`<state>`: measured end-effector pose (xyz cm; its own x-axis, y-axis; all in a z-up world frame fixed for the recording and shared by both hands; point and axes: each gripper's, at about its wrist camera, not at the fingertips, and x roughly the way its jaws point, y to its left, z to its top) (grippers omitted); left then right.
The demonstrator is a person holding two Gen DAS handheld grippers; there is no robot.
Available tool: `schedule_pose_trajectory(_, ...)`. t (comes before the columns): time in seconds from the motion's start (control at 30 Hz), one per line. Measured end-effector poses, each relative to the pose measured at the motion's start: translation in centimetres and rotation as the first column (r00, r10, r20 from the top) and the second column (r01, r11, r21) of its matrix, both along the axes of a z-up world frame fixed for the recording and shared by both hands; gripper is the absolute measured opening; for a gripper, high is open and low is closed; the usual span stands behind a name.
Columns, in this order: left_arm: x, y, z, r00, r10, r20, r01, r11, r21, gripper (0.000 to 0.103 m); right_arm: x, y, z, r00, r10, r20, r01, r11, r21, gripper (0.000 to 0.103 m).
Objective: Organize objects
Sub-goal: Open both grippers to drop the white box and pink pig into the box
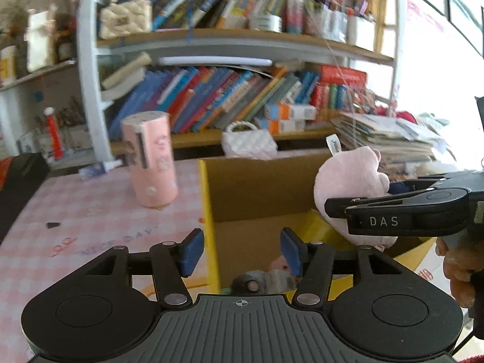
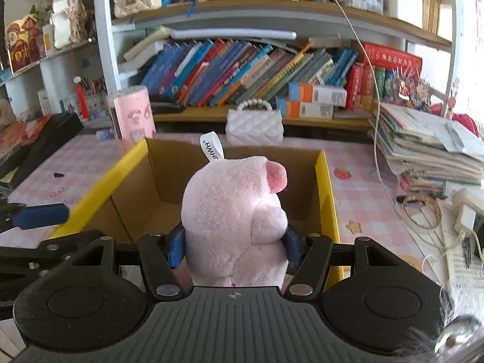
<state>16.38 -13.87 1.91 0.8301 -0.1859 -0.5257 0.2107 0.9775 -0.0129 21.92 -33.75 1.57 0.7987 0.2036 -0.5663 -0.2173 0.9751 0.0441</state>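
Pink plush pig (image 2: 239,220), pinched in the right gripper (image 2: 236,246) above the cardboard box (image 2: 325,187), not yet dropped; left gripper (image 1: 240,252) spread, empty; box already held items; pink canister (image 1: 151,157) remained out.

one plush pig (image 2: 239,220), one box (image 2: 326,187), perhaps three handbags (image 2: 254,125)

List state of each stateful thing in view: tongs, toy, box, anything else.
left tongs: open, empty, at the box's near edge
right tongs: shut on pink plush pig
pink plush pig: held above the box
cardboard box: open-topped, items inside
pink cylinder: upright on table
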Motion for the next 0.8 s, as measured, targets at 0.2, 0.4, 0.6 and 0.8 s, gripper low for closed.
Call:
schedule_pose_trajectory(0.2,-1.6,2.1,0.6,0.996,0.09,0.013,-0.09,0.996,-0.014,0.063,0.6,1.9,-0.5,0.998,0.06,-0.02,-0.06,0.998,-0.014,0.059)
schedule_pose_trajectory(0.4,-3.0,3.7,0.7,0.986,0.168,0.01,-0.168,0.986,-0.013,0.068,0.7,3.8,-1.2,0.995,0.102,0.019,-0.099,0.988,-0.117,0.063)
schedule_pose_trajectory(0.6,-4.5,4.5,0.3,0.975,0.221,-0.004,-0.221,0.975,0.004,0.079,1.2,4.6,-1.9,0.994,0.105,-0.009,-0.105,0.981,-0.161,0.072)
schedule_pose_trajectory(0.8,-5.8,5.5,0.3,0.963,0.268,-0.013,-0.268,0.963,0.003,0.09,0.2,4.8,-2.1,0.996,0.091,-0.023,-0.094,0.986,-0.135,0.093)
